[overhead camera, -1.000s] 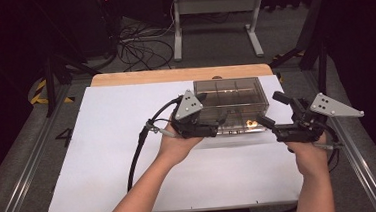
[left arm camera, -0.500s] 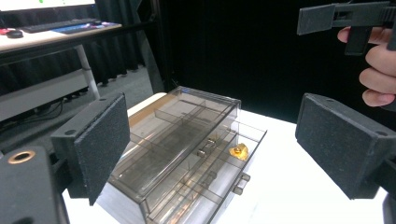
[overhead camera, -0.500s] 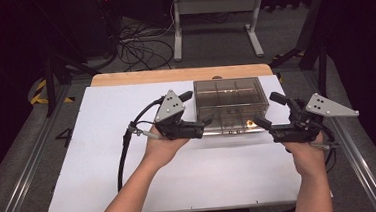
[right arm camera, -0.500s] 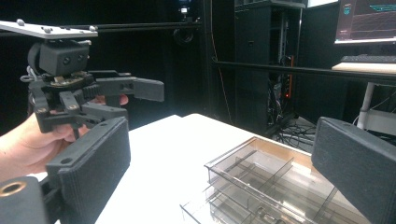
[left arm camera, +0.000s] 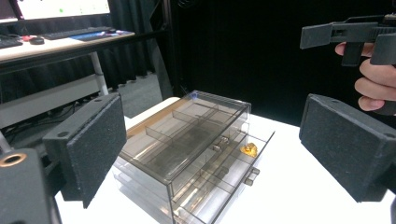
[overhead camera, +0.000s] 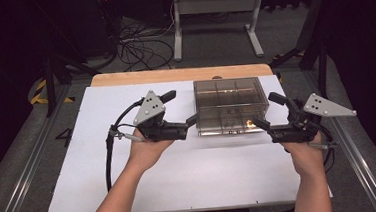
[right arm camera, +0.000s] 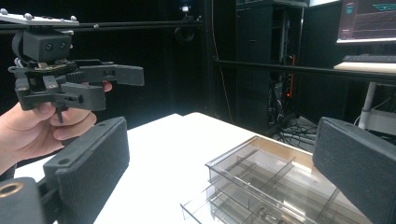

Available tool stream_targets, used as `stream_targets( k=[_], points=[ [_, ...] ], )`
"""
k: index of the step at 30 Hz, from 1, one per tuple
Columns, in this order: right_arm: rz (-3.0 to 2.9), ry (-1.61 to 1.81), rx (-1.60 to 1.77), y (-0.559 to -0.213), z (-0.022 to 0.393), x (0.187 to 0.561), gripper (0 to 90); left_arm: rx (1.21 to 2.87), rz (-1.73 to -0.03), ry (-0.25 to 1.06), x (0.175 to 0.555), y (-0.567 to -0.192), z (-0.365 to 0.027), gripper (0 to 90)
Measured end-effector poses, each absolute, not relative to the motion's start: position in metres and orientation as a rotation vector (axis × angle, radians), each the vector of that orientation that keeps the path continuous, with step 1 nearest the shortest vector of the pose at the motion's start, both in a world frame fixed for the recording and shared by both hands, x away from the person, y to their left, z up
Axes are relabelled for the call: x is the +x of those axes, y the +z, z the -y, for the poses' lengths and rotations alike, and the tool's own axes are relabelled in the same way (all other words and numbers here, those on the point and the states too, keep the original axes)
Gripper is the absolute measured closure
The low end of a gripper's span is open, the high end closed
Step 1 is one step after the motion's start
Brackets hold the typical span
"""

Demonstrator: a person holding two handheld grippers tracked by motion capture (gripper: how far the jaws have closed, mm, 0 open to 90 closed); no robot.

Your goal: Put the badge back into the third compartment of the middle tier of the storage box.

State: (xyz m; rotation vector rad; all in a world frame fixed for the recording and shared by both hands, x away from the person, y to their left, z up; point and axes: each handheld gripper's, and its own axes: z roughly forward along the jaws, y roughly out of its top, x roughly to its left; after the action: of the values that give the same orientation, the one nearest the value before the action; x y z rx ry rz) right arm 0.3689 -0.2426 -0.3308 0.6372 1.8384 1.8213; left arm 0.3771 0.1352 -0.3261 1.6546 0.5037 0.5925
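Note:
A smoky clear drawer box (overhead camera: 228,100) stands on the white table top (overhead camera: 181,181). Its upper drawer is pulled out a little, with a small golden piece (overhead camera: 250,124) in it, and the golden piece (left arm camera: 249,149) is also in the left gripper view. My left gripper (overhead camera: 180,107) hovers just left of the box, apart from it. Its jaws have just been opening and stand open with nothing between the pads (left arm camera: 88,144). My right gripper (overhead camera: 268,110) is at the box's front right corner, open and empty, its pads (right arm camera: 93,163) wide apart. The box (right arm camera: 271,186) lies beyond them.
A wooden strip (overhead camera: 174,75) runs along the table's far edge. Metal rails flank the table. Cables (overhead camera: 142,46) and a stand's legs lie on the floor behind. A black cable (overhead camera: 110,151) trails from the left gripper across the white sheet.
My left gripper has drawn back to the left, away from the box's front left corner, and its jaws stand wider. The right gripper and the box have stayed put.

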Motion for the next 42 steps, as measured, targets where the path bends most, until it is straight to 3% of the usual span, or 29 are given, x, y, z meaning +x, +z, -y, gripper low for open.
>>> stream_targets(
  k=[42],
  points=[
    [-1.884, 1.771, 0.626, -0.341, 0.231, 0.375, 0.6, 1.619, -0.543, 0.579, 0.351, -0.34, -0.226, 4.3]
  ],
)
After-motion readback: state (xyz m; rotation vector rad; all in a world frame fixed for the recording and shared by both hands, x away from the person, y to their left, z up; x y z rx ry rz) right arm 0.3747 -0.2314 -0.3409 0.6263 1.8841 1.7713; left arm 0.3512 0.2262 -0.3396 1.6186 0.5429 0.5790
